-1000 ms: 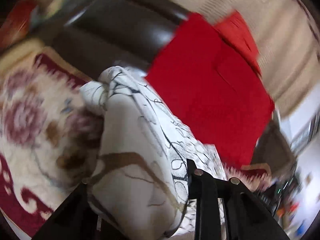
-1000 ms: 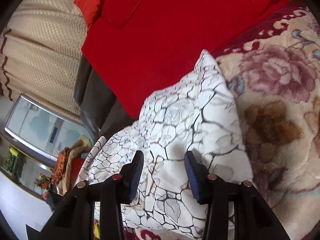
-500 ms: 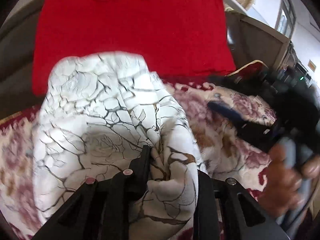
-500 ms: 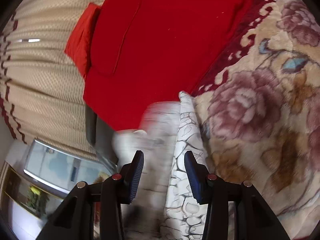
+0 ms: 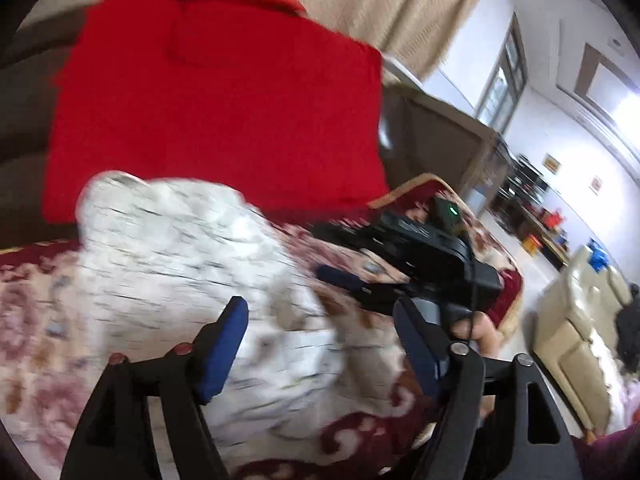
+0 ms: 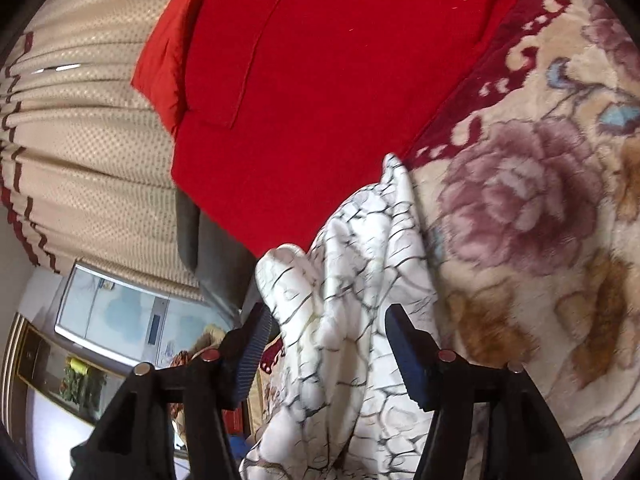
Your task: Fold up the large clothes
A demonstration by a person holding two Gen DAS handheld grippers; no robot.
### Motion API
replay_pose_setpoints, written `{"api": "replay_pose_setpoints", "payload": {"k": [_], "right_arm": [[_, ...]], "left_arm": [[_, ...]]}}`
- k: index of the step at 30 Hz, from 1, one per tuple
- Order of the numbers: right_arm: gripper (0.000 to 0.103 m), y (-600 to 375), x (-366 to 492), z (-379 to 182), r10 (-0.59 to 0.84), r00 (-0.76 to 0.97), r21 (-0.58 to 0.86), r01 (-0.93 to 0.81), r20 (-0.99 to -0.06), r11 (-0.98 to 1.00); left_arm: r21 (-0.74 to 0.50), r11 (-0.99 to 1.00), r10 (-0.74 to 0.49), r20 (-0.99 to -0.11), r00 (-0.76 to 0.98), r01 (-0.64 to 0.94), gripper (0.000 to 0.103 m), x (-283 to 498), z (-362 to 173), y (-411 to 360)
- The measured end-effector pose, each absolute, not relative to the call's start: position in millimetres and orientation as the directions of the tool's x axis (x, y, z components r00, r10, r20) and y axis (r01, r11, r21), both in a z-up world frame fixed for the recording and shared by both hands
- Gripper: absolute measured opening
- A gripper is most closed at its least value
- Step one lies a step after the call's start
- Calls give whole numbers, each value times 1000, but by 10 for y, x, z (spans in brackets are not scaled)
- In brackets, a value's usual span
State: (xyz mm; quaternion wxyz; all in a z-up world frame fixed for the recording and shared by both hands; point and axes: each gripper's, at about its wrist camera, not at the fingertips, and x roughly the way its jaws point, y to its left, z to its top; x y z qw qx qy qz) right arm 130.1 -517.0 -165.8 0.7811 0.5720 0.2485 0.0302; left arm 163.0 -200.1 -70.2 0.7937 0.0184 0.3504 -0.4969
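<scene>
- Daylight floods in from the tall window (image 5: 505, 84) at two o'clock, glaring white.
- The crumpled white crackle-print garment (image 5: 192, 280) smears with motion blur in the left view; the right view is sharper.
- Fisheye corners go black.

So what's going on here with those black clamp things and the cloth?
A person is folding a white garment with a dark crackle print on a floral plush blanket. The left gripper and right gripper have both just been opening; the cloth lies between their jaws, released, beside a red cushion.
</scene>
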Motion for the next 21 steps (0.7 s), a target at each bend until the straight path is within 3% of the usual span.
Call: {"api": "replay_pose_setpoints", "payload": {"k": [3, 8, 11, 14, 15, 17, 18, 21], "right_arm": [[71, -5061, 1366, -1650, 363, 862, 908, 222, -353, 356], [76, -4788, 1588, -1638, 427, 809, 880, 217, -404, 422], [78, -4569, 1719, -1610, 435, 786, 852, 211, -439, 478], [79, -4308, 1844, -1569, 388, 768, 772, 209, -510, 601], [75, -4240, 1875, -1570, 371, 759, 742, 213, -535, 635], [32, -4080, 1917, -1547, 290, 737, 634, 235, -611, 737], [22, -4033, 1919, -1528, 250, 733, 589, 245, -633, 770], [15, -4015, 1783, -1357, 164, 790, 545, 242, -591, 803]], "left_arm": [[-308, 624, -721, -580, 378, 718, 78, 1909, -761, -1625], [-301, 812, -547, -691, 472, 500, 78, 2465, -1316, -1219], [-396, 797, -581, -709, 399, 456, 79, 2559, -1651, -1154], [-422, 766, -623, -671, 401, 485, 79, 2495, -1760, -1202], [-437, 750, -643, -659, 390, 497, 79, 2472, -1780, -1189], [-485, 717, -677, -656, 334, 500, 79, 2487, -1870, -1236], [-493, 709, -683, -657, 319, 504, 79, 2474, -1902, -1283], [-416, 719, -658, -665, 354, 557, 79, 2328, -1824, -1454]]}}
